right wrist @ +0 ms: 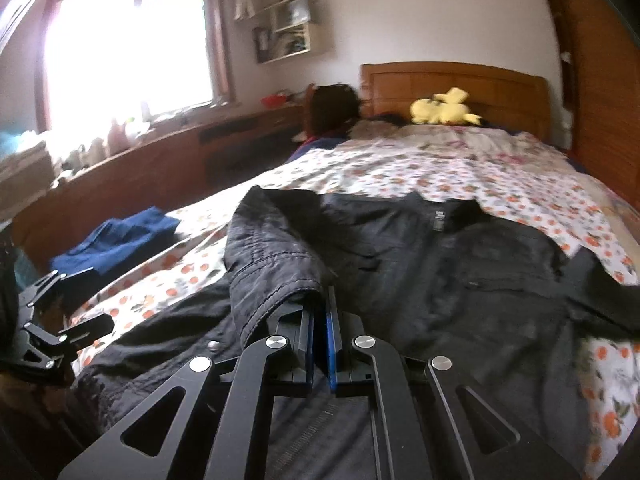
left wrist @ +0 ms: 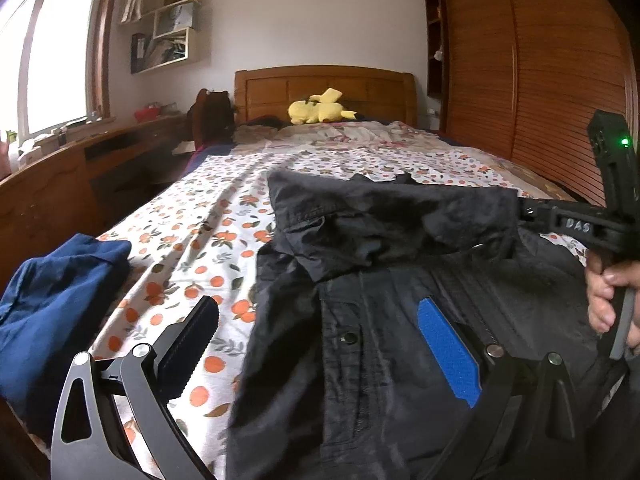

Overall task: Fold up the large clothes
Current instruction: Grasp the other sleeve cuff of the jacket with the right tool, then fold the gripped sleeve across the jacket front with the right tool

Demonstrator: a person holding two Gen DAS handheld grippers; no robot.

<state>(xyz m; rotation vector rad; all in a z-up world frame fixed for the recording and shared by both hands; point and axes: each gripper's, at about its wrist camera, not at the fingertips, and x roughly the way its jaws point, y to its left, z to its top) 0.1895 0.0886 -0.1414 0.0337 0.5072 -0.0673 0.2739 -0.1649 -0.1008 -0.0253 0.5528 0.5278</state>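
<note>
A large black jacket (left wrist: 384, 292) lies spread on the floral bed sheet (left wrist: 208, 216), collar towards the headboard; it also shows in the right wrist view (right wrist: 460, 264). My left gripper (left wrist: 324, 340) is open and empty, low over the jacket's left front, one finger over the sheet, the blue-padded finger (left wrist: 448, 354) over the jacket. My right gripper (right wrist: 320, 316) is shut on the cuff of the jacket's sleeve (right wrist: 276, 276), which is drawn across the jacket's body. The right gripper also shows in the left wrist view (left wrist: 524, 212), holding the sleeve (left wrist: 400, 216) above the chest.
A folded blue garment (left wrist: 52, 304) lies at the bed's left edge. A yellow plush toy (left wrist: 320, 110) sits by the wooden headboard (left wrist: 324, 84). A wooden desk (left wrist: 48, 184) runs along the left wall; a slatted wardrobe (left wrist: 532, 80) stands on the right.
</note>
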